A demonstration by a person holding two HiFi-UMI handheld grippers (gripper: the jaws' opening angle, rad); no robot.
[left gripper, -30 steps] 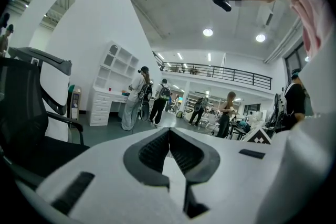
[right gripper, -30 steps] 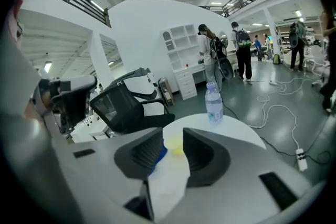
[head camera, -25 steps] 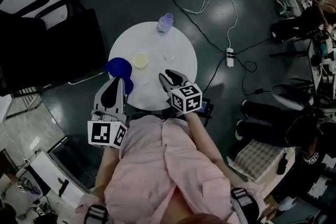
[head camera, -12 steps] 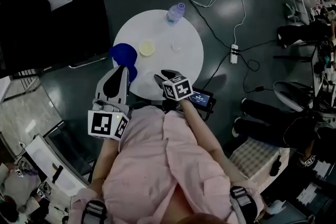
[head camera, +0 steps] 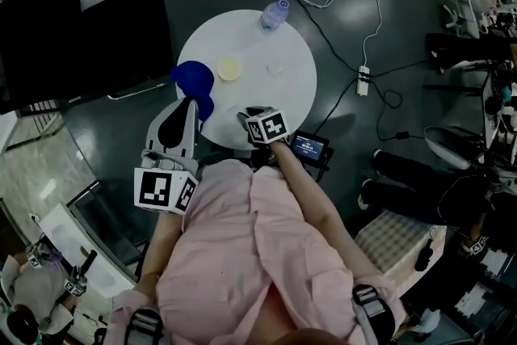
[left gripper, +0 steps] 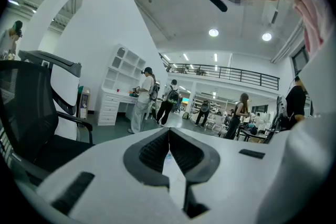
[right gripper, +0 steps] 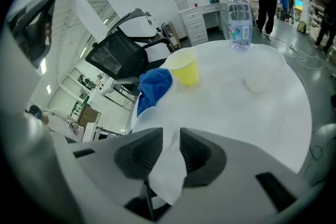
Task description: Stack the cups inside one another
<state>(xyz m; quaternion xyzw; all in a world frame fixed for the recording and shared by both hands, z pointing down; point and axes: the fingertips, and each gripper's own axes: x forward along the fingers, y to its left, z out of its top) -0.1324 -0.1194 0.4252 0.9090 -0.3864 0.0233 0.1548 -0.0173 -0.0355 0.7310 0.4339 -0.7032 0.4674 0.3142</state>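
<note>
On the round white table (head camera: 266,40) stand a yellow cup (head camera: 229,69) and a small clear cup (head camera: 275,69), a little apart. The right gripper view shows the yellow cup (right gripper: 184,68) upright and the clear cup (right gripper: 257,83) to its right. My right gripper (head camera: 245,118) hovers over the table's near edge, short of both cups; its jaws (right gripper: 171,136) stand a narrow gap apart with nothing between them. My left gripper (head camera: 188,103) is held off the table's left edge beside a blue cloth-like thing (head camera: 191,82); in its own view the left gripper (left gripper: 169,134) is shut, empty and points out into the room.
A water bottle (head camera: 274,13) stands at the table's far edge, behind the cups (right gripper: 239,13). The blue thing (right gripper: 154,87) hangs over the left rim. A black office chair (head camera: 73,28) is on the left; cables and a power strip (head camera: 363,81) lie on the floor to the right.
My right gripper has moved forward and lower over the table's near edge. The left gripper has hardly moved. The head view has shifted a little.
</note>
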